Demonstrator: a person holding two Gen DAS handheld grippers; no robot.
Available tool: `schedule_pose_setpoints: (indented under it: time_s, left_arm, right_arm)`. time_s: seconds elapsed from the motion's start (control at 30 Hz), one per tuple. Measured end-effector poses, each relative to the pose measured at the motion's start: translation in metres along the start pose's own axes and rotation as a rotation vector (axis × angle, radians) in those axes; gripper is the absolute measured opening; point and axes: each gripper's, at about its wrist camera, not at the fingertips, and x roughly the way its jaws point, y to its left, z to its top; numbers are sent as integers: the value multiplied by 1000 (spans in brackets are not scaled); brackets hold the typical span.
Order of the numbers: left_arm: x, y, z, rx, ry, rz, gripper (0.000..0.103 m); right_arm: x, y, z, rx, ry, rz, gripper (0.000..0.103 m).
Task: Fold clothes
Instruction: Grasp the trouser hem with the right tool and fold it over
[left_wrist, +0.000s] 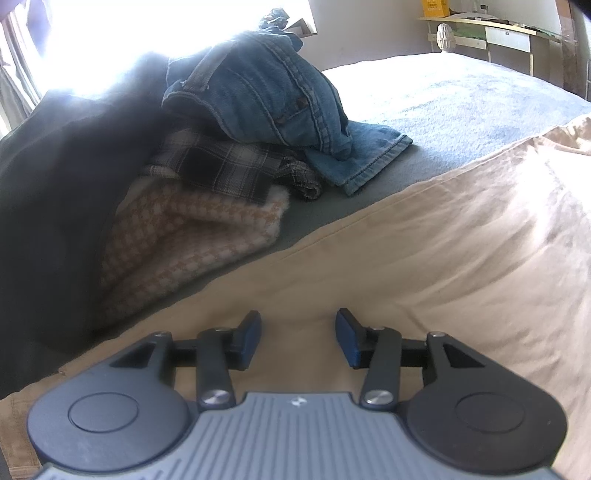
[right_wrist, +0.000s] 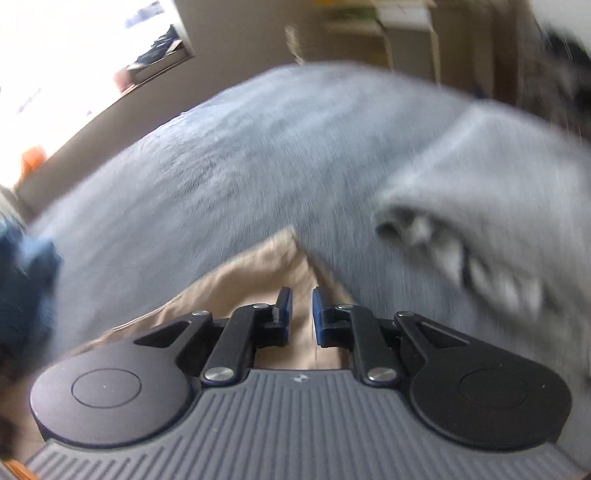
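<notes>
**Tan garment spread on the bed, one corner pinched**

The tan garment lies across the near side of the bed, mostly flat, with soft creases running through it. In my right wrist view its pointed corner sticks out past my right gripper; the jaws are nearly together with the cloth running between them, so I read that as a pinch on the corner, though the picture is smeared and I can't see the pads pressing. Holding a corner makes sense: it lets me carry that edge over for a fold.

My left gripper hovers low over the same garment with its jaws partly apart, gripping nothing. I judge it is placed there to steady or catch the fabric.

Beyond, on the blue-grey blanket, sits a heap still to do: blue jeans on top, a dark plaid shirt beneath, a houndstooth knit under that, and a dark garment alongside. A grey folded garment lies to my right.
</notes>
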Motion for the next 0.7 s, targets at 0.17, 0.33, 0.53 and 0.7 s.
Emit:
schedule_pose_setpoints:
  time_s: [0.17,0.33,0.53,0.7]
  left_arm:
    - [-1,0,0,-2,-1,1,47]
    - [-1,-2,1,-10,2,10,47]
    - [-1,-3,1,-13,6,17,47]
    - [-2,-5,0,-17,3,23,47]
  right_arm:
    - [-10,-34,-25,256,82,42,19]
    - [-5,-44,-38,358,110,35,25]
    - [-4,-38,-44,371,110,63,26]
    - [-10,-31,-41,333,94,42,24]
